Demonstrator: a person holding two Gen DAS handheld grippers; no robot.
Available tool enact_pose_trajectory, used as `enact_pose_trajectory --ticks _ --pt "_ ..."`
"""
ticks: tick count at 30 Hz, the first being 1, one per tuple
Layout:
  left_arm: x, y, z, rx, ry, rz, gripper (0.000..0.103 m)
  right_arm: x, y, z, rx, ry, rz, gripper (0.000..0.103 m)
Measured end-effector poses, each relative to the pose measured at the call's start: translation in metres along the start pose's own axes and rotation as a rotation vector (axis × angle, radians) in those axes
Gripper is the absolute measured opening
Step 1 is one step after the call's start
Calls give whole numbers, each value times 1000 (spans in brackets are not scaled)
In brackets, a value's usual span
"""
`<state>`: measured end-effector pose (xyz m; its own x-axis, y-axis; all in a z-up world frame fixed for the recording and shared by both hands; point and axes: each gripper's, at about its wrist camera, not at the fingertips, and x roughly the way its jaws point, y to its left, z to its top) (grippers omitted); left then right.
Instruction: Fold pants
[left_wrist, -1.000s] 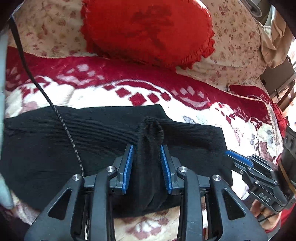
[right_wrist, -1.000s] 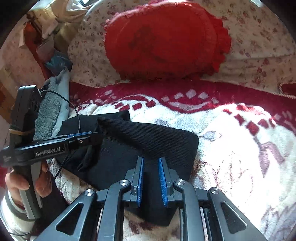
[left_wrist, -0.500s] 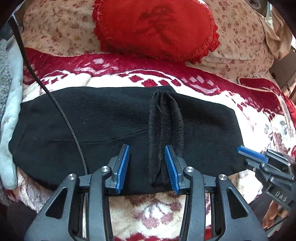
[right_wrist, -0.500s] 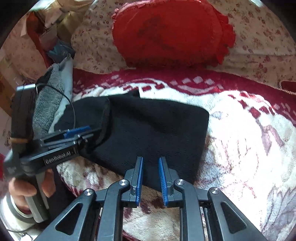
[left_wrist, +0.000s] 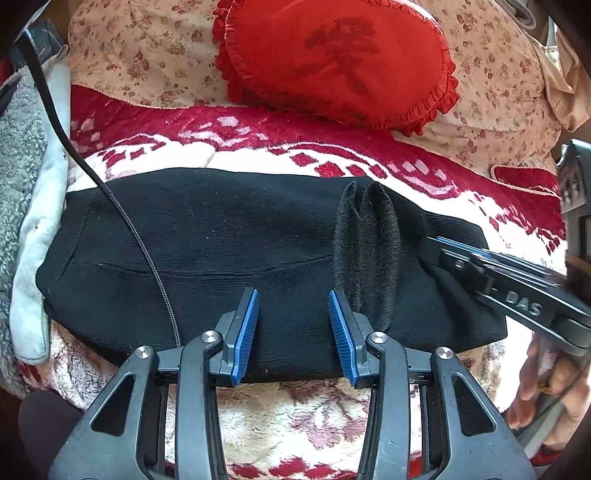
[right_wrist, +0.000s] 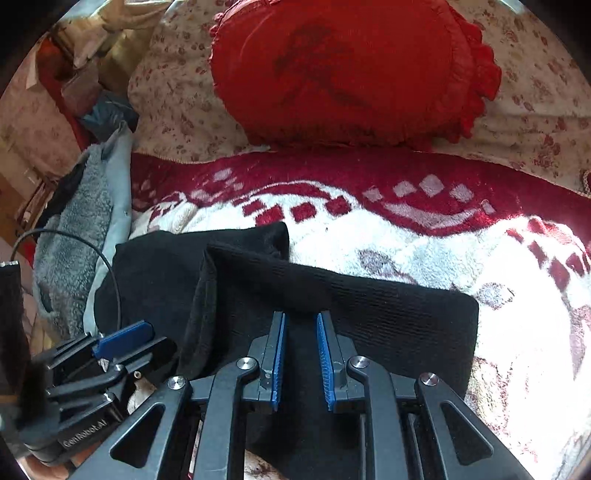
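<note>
Bright daylight from the right in both fisheye views — the white pile of the blanket (right_wrist: 517, 332) glares, nearly blown out, in the right wrist view. The black pants (left_wrist: 221, 240) swallow detail. Edges bow and darken to a black vignette — the hand (left_wrist: 550, 387) at the rim is blurred.

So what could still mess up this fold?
The fuzzy turned-up flap stands proud of the black pants and could get trapped as a lump under the next fold. The black cable trails across the fabric and might snag or drag it. The right tool seems to pinch a fabric ridge; tugging could skew the folded edges.
</note>
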<state>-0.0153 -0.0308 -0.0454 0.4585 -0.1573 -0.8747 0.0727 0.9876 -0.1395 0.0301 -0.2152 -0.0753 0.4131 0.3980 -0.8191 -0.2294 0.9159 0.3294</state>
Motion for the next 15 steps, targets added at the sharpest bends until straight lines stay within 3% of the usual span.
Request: enact_pose_trajectory --ticks 7,11,15 --pt "-5 2 -2 2 -16 24 41 -32 19 -26 -61 -13 -5 17" --pt "-7 4 -5 -7 -17 23 42 -20 23 -48 -76 29 -5 19" --pt "-13 8 -6 -8 -28 41 42 -18 26 -49 -84 27 -8 22"
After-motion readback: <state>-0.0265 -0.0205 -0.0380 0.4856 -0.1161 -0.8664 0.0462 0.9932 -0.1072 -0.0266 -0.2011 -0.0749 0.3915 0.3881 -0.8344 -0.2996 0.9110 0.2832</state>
